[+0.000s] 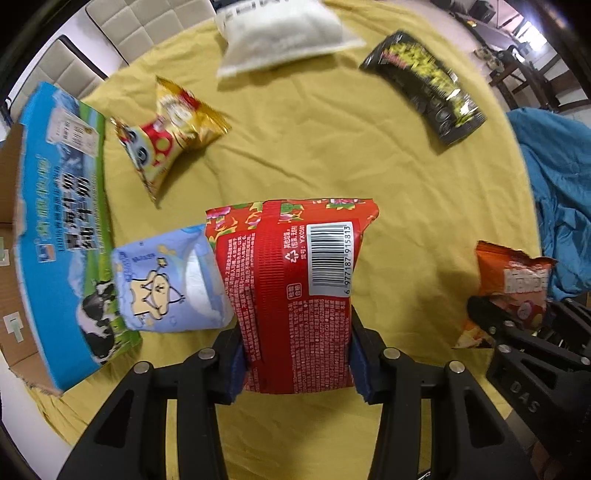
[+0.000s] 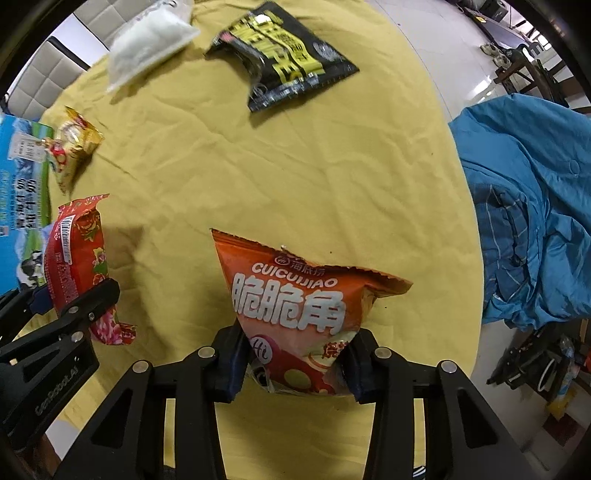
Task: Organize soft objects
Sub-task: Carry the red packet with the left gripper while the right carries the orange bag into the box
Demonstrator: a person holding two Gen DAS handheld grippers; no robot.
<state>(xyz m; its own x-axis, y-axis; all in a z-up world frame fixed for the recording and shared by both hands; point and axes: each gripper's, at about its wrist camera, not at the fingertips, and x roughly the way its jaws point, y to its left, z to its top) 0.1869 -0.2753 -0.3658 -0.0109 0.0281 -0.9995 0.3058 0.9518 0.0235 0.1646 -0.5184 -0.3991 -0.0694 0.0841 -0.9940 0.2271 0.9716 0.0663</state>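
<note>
Both grippers point down over the yellow-clothed table (image 1: 332,155), each pinching a packet so it hangs clear of the cloth, probably for carrying to the cardboard box (image 1: 55,206) at the table's left edge. The left gripper (image 1: 295,354) clamps the lower end of a red noodle packet (image 1: 295,288), barcode side up; the right gripper (image 2: 295,365) squeezes an orange crisp bag (image 2: 295,310). A pale blue pouch (image 1: 170,280) lies against the box; gold (image 1: 170,129), white (image 1: 280,33) and black (image 1: 424,85) packets wait toward the far edge.
</note>
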